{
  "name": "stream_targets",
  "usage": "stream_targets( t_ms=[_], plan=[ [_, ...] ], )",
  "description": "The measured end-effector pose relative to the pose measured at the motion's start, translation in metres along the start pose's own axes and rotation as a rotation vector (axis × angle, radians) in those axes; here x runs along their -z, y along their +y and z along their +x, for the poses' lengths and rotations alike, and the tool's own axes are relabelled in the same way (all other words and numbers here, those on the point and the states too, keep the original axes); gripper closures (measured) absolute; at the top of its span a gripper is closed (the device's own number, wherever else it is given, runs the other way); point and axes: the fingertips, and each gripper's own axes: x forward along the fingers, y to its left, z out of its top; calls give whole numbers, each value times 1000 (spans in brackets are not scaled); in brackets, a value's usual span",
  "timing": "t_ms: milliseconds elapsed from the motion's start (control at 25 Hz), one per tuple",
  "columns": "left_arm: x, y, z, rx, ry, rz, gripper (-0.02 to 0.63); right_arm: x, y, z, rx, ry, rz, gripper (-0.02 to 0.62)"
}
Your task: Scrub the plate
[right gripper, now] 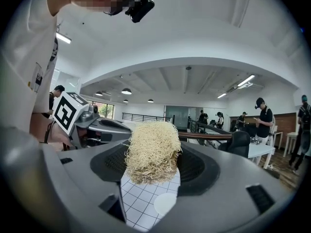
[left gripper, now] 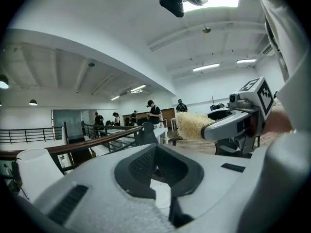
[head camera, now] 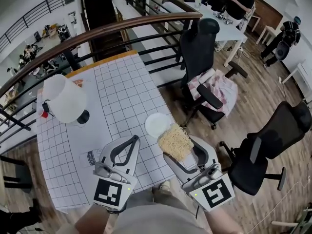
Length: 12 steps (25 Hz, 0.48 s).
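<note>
A small round white plate (head camera: 157, 125) lies on the white gridded table (head camera: 122, 91) near its right edge; through the jaw gap of the right gripper view it shows as a white disc (right gripper: 165, 203). My right gripper (head camera: 179, 147) is shut on a yellowish fibrous scrubber (head camera: 175, 141), held just in front of and to the right of the plate. The scrubber (right gripper: 153, 152) fills the middle of the right gripper view. My left gripper (head camera: 134, 140) hangs left of the plate with its jaws together and nothing between them (left gripper: 158, 171).
A white cone-shaped lamp (head camera: 63, 97) on a black base stands at the table's left, with a small label (head camera: 90, 157) lying near the front edge. Black office chairs (head camera: 204, 57) stand right of the table, and a curved railing (head camera: 97, 30) runs behind it. People stand at far tables.
</note>
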Motion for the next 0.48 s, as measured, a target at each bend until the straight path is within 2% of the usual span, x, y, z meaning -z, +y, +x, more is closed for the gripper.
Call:
stream_targets(
  t_ms=[120,240,480],
  plan=[
    [13,8,21,4,28,5,592,12,-14,17,-3,23,-6,311],
    [33,8,43,56,77,19,592,25,-26,38,-11,34,13,311],
    [73,20,80,85,143,-32,592,66,-50,83,-27,94,31,311]
  ],
)
